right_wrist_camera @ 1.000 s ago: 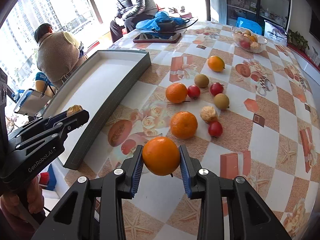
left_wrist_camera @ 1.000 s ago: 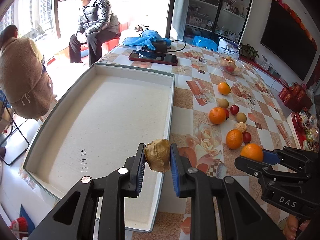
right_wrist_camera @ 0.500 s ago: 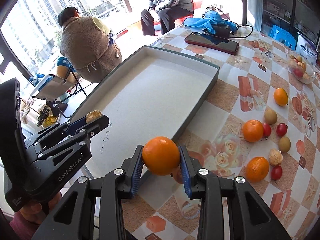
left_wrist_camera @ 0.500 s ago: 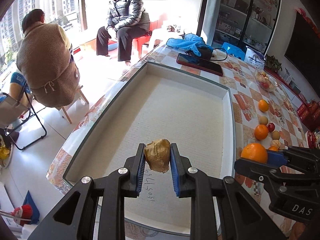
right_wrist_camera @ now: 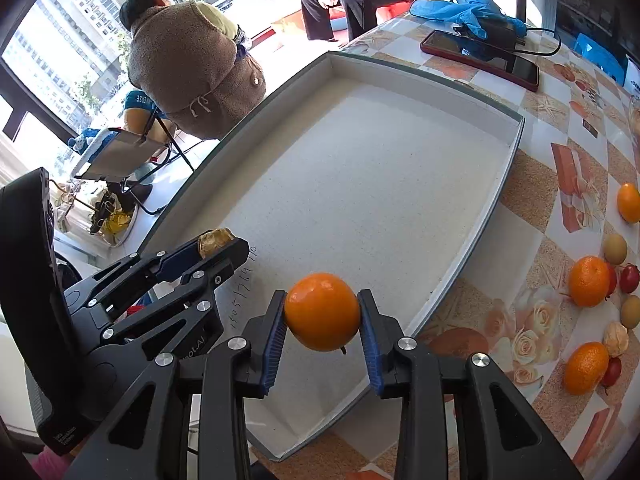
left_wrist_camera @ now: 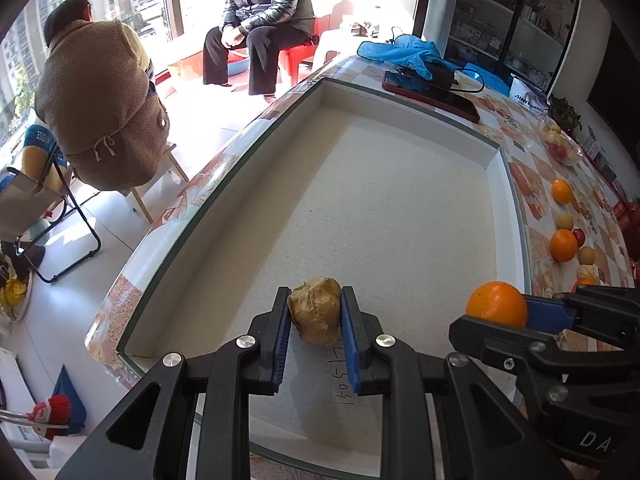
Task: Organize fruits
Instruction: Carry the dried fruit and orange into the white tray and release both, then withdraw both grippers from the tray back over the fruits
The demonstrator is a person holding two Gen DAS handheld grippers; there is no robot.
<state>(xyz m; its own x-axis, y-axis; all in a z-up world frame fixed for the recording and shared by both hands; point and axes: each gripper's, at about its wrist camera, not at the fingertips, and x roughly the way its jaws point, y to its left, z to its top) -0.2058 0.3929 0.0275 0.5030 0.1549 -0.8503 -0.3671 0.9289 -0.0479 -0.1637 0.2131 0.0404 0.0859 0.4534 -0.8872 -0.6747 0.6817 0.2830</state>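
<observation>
My left gripper (left_wrist_camera: 315, 316) is shut on a wrinkled brown fruit (left_wrist_camera: 316, 314) and holds it above the near end of the white tray (left_wrist_camera: 404, 96). My right gripper (right_wrist_camera: 322, 314) is shut on an orange (right_wrist_camera: 322, 311) above the tray's (right_wrist_camera: 502, 188) near right part. The orange (left_wrist_camera: 496, 305) and right gripper also show at the right of the left wrist view. The left gripper with the brown fruit (right_wrist_camera: 215, 241) shows at the left of the right wrist view. The tray holds no fruit.
Several oranges (right_wrist_camera: 589, 281), red fruits (right_wrist_camera: 629, 278) and tan fruits (right_wrist_camera: 615, 249) lie on the patterned table (right_wrist_camera: 536, 184) right of the tray. A phone (right_wrist_camera: 480, 59), blue cloth (right_wrist_camera: 468, 10) and a glass fruit bowl (left_wrist_camera: 562, 146) stand at the far end. Two people sit beyond the table's left side.
Both grippers have moved left from over the table to over the tray, each still holding its fruit, and have come lower over the tray's near end.
</observation>
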